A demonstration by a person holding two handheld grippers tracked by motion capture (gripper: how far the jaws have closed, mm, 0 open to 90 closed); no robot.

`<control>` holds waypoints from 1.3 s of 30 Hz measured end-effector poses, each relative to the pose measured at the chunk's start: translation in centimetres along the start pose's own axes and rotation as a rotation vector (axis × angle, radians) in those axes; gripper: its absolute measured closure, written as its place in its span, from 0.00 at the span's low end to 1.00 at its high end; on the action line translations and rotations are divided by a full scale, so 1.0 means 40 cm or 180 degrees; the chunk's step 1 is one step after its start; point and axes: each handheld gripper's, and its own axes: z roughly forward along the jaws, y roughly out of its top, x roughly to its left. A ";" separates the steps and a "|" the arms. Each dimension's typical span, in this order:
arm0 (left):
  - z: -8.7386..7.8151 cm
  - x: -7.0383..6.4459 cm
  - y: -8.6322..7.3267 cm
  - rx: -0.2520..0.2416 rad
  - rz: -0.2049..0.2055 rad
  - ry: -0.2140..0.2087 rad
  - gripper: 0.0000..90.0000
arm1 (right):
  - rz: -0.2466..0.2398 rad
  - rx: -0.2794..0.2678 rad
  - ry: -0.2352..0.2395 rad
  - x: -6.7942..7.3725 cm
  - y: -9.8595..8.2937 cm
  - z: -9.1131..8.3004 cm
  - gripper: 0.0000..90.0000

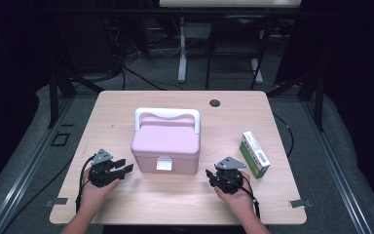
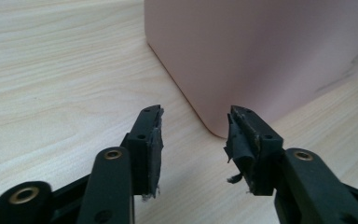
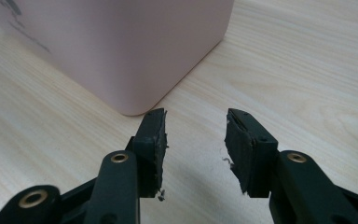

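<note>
A pink plastic box point(image 1: 166, 141) with a white handle and a white front latch point(image 1: 164, 165) stands shut at the middle of the wooden table point(image 1: 126, 102). My left gripper point(image 1: 125, 166) rests on the table just left of the box's front left corner, open and holding nothing. In the left gripper view the box's corner point(image 2: 261, 60) lies just beyond the open left gripper point(image 2: 193, 135). My right gripper point(image 1: 209, 175) sits open by the front right corner. The right gripper view has that corner point(image 3: 135, 51) just ahead of the open right gripper point(image 3: 196, 135).
A green and white carton point(image 1: 254, 154) lies on the table to the right of the box, close to my right hand. A round cable hole point(image 1: 215, 103) marks the table's far edge. Desk legs and cables stand on the floor beyond.
</note>
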 end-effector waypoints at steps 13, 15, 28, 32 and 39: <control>0.026 -0.001 0.026 -0.0155 -0.0086 -0.0003 0.72 | 0.0241 -0.0073 0.0027 -0.010 0.036 0.043 0.70; 0.030 -0.005 0.032 -0.0118 -0.0002 0.0055 0.75 | 0.0304 -0.0077 0.0000 -0.011 0.044 0.056 0.72; 0.041 -0.011 0.049 -0.0178 0.0022 0.0041 0.90 | 0.0344 -0.0189 0.0026 0.001 0.066 0.082 0.80; 0.041 -0.019 0.048 -0.0192 0.0011 0.0036 0.93 | 0.0363 -0.0212 0.0035 0.004 0.066 0.079 0.83; 0.040 -0.027 0.047 -0.0182 -0.0004 0.0007 0.98 | 0.0281 -0.0225 -0.0022 0.016 0.065 0.077 0.91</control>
